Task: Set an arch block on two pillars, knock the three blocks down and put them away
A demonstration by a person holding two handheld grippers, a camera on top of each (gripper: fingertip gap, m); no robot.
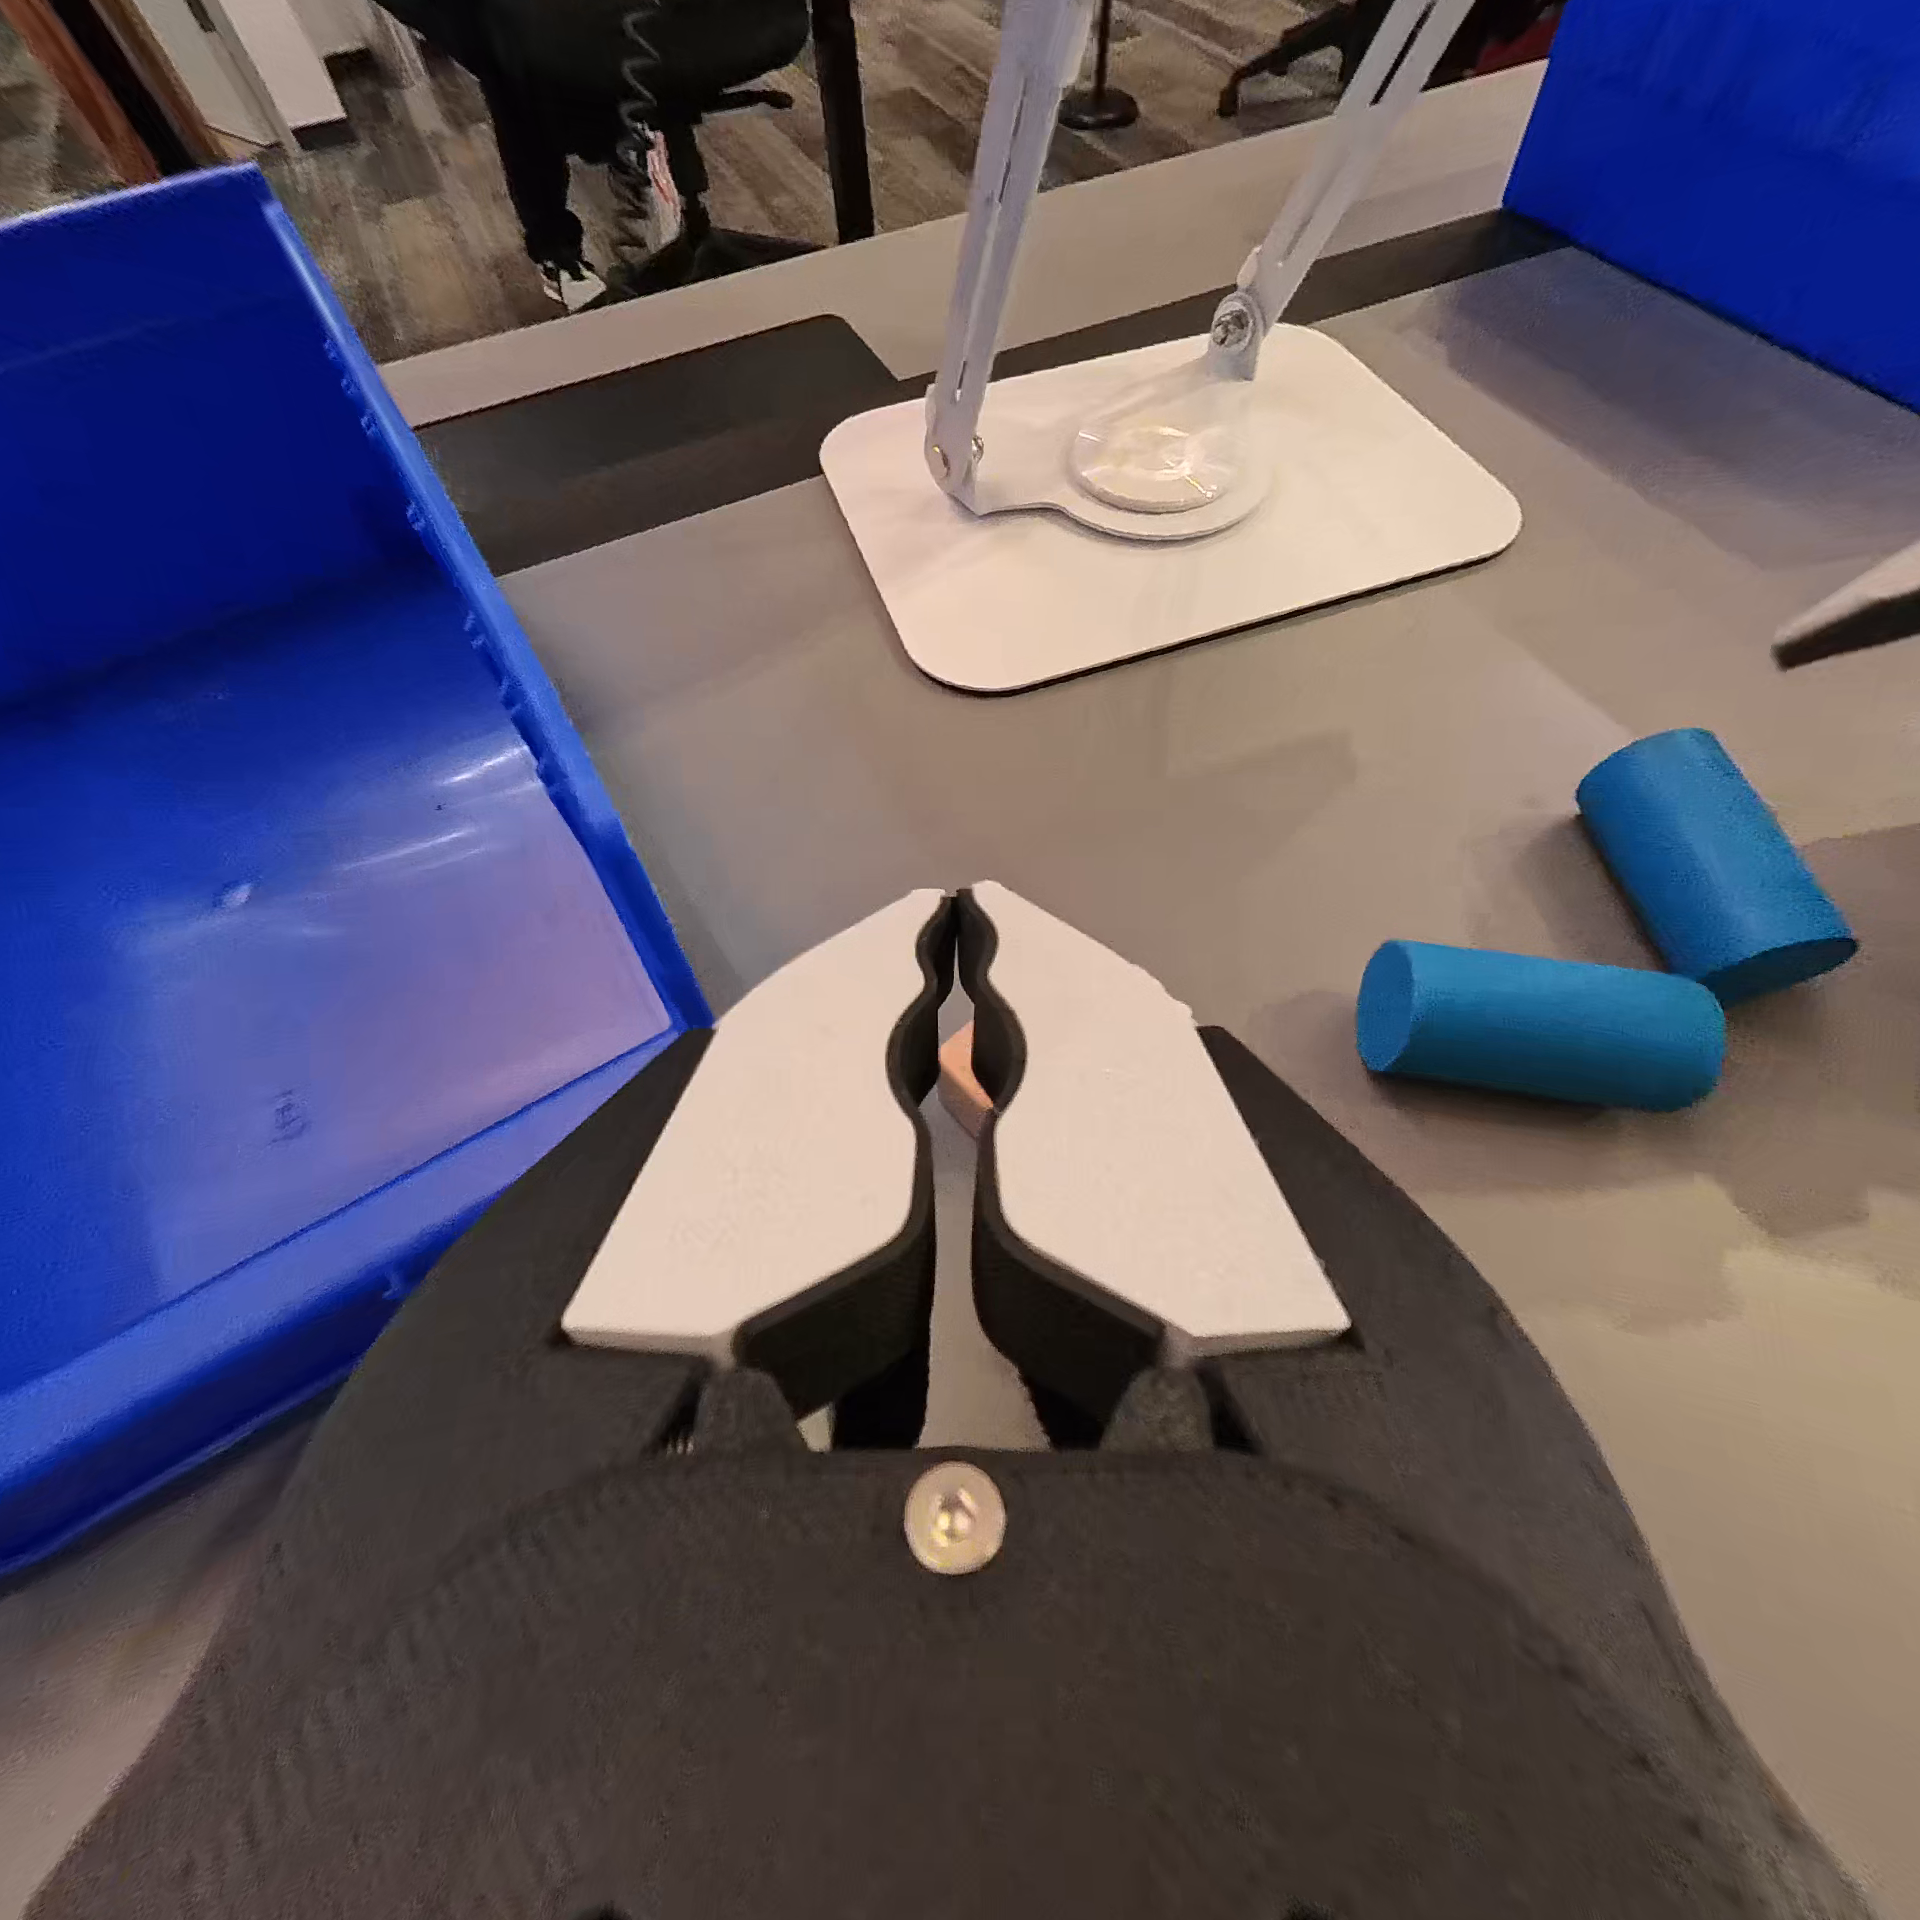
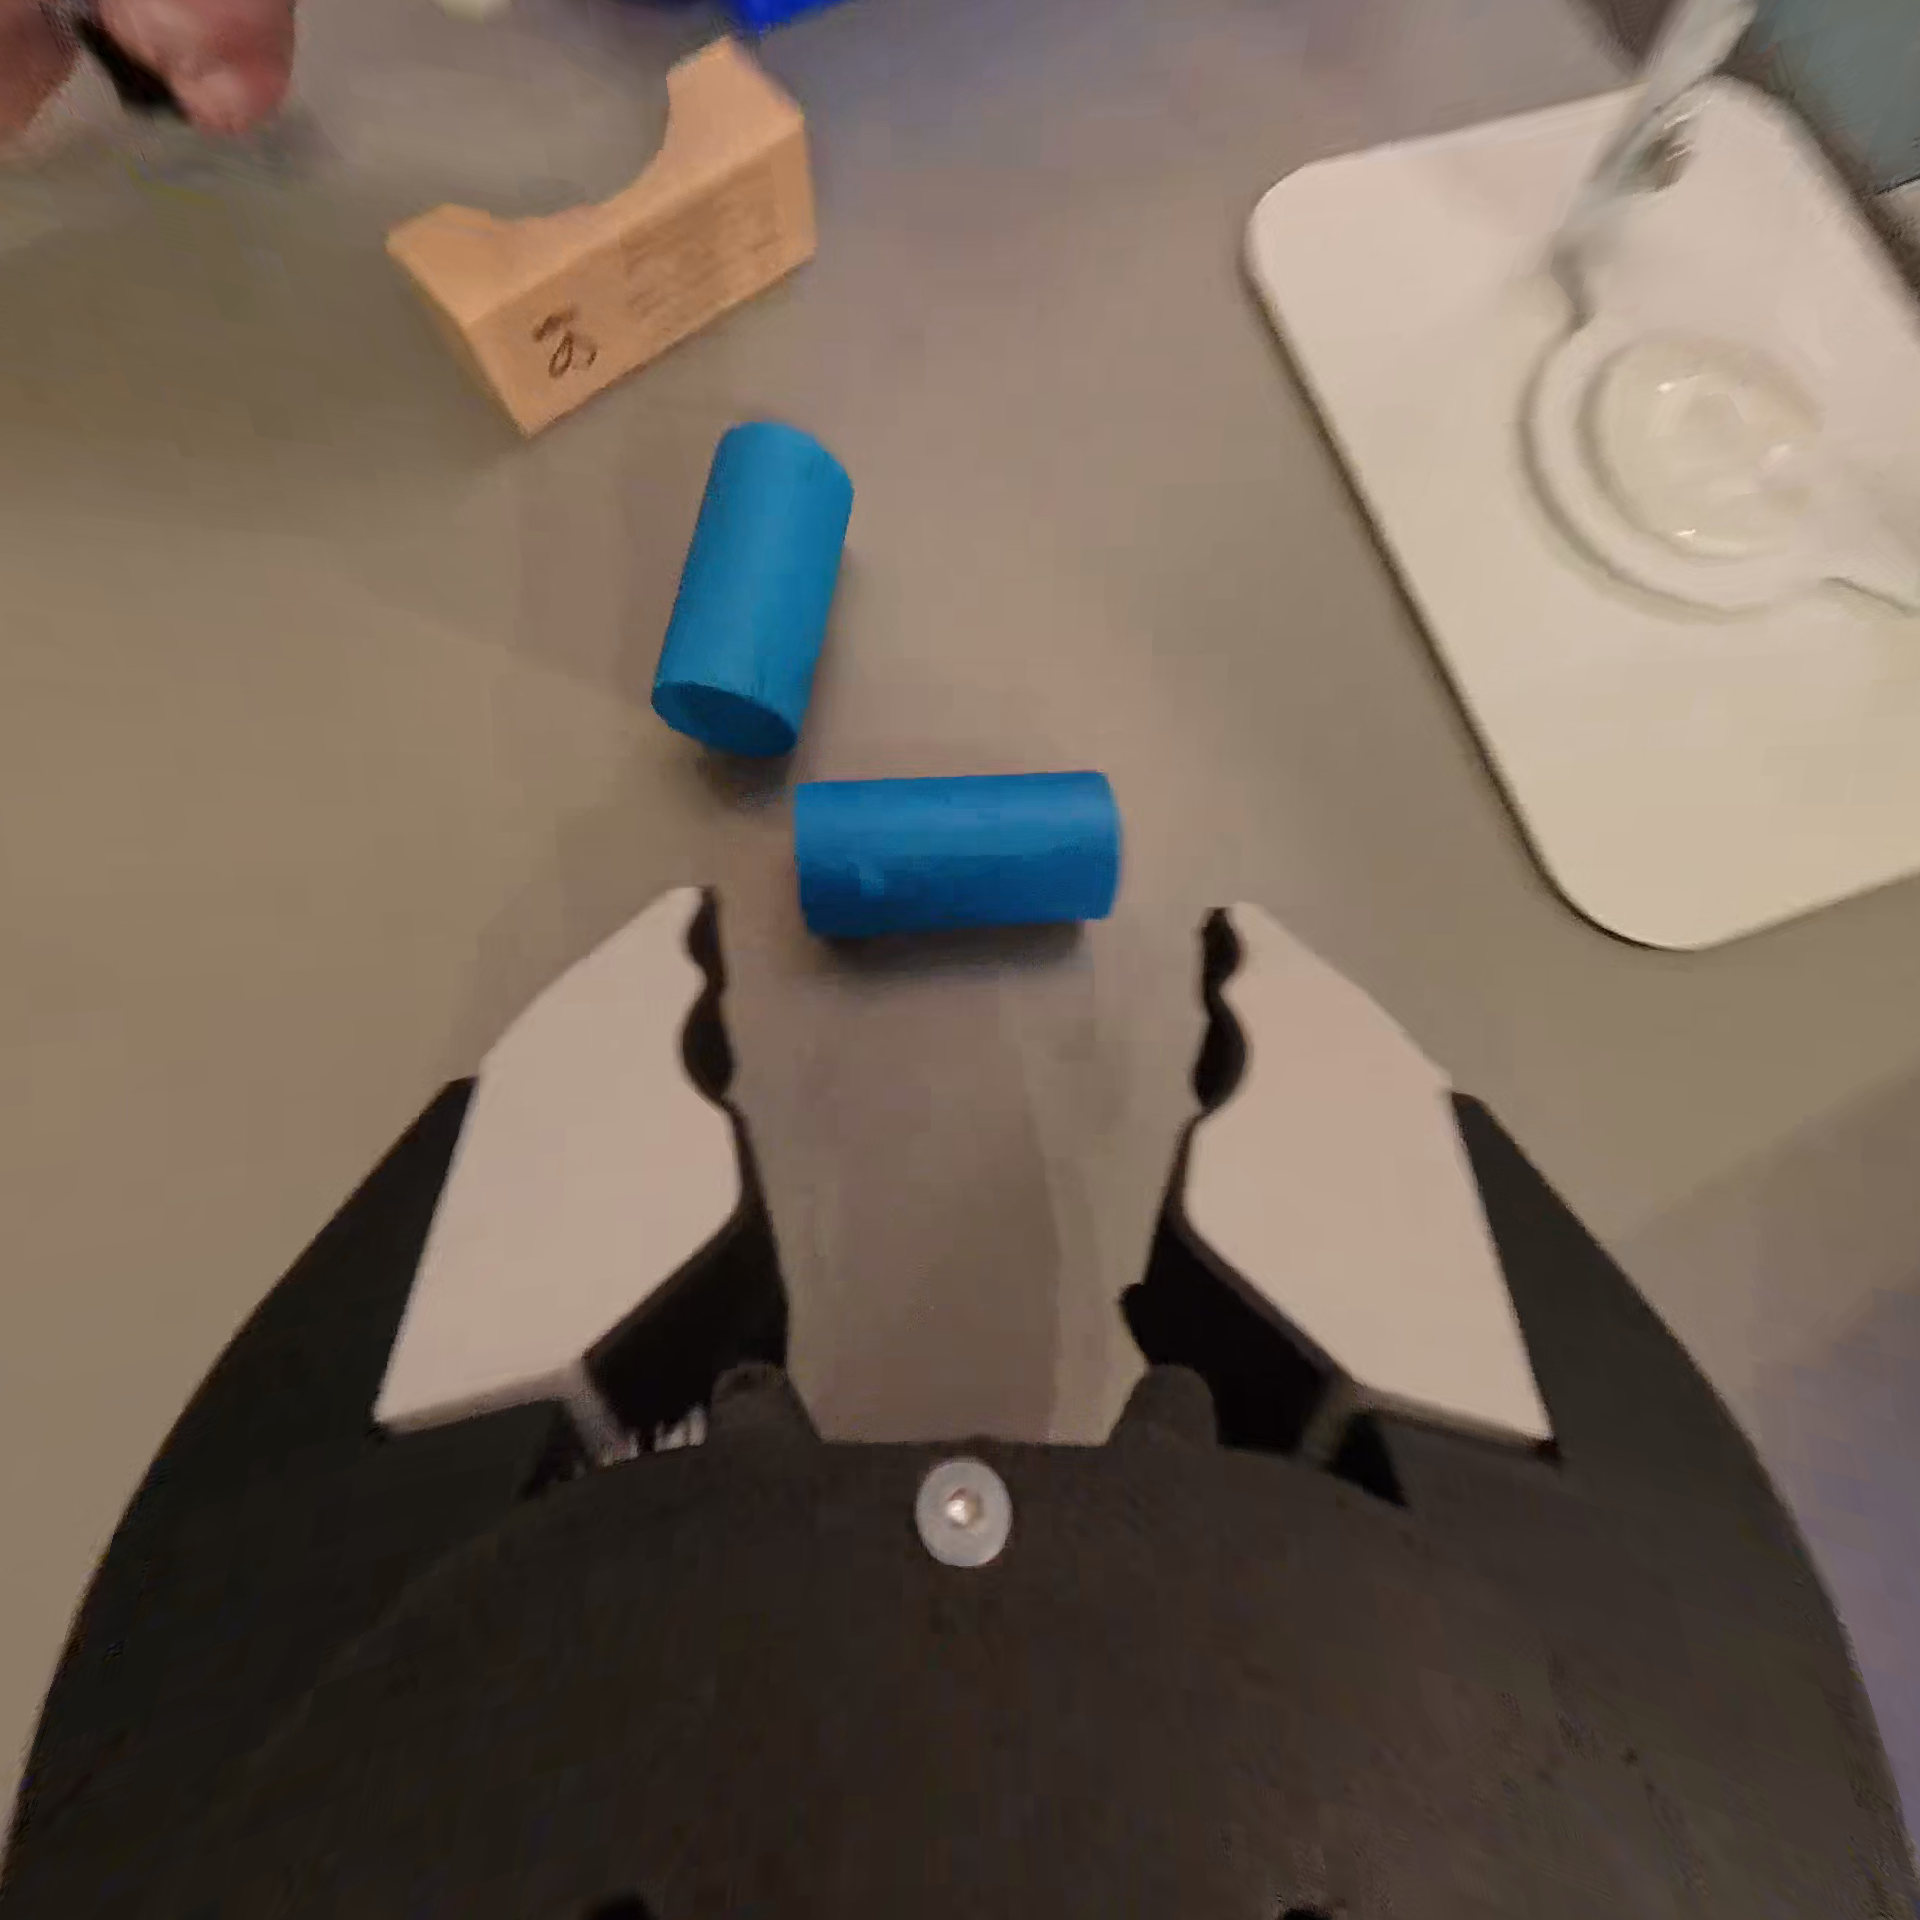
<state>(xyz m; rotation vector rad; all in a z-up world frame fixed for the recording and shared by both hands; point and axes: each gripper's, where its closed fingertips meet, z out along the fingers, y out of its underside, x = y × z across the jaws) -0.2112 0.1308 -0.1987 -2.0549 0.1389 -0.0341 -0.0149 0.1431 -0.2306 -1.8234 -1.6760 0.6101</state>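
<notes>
All three blocks lie flat on the grey desk [image 2: 260, 727], so the arch looks built and knocked down already; what seems left is the putting away, and no block is in a bin yet.

In the right wrist view the right tool [image 2: 961, 920] is released, its fingers spread wide with nothing between them, pointed at the nearer blue pillar [image 2: 956, 854], which lies on its side crosswise just beyond the fingertips. The second blue pillar [image 2: 753, 587] lies a little farther and to the left, near the first but apart from it as far as this view shows. The wooden arch block [image 2: 613, 249] rests far left, notch upward (handwriting on one end). A hand [image 2: 156, 57] shows at the far left corner, blurred.

The left tool [image 1: 956, 899] is clenched, its tips meeting on nothing; a sliver of tan wood shows below through the gap. To its left stands an open blue bin [image 1: 260, 831], its visible floor bare. A second blue bin [image 1: 1714, 156] sits far right, and a white lamp base [image 1: 1039, 603] between them.

My guess is that the nearer pillar goes first.
</notes>
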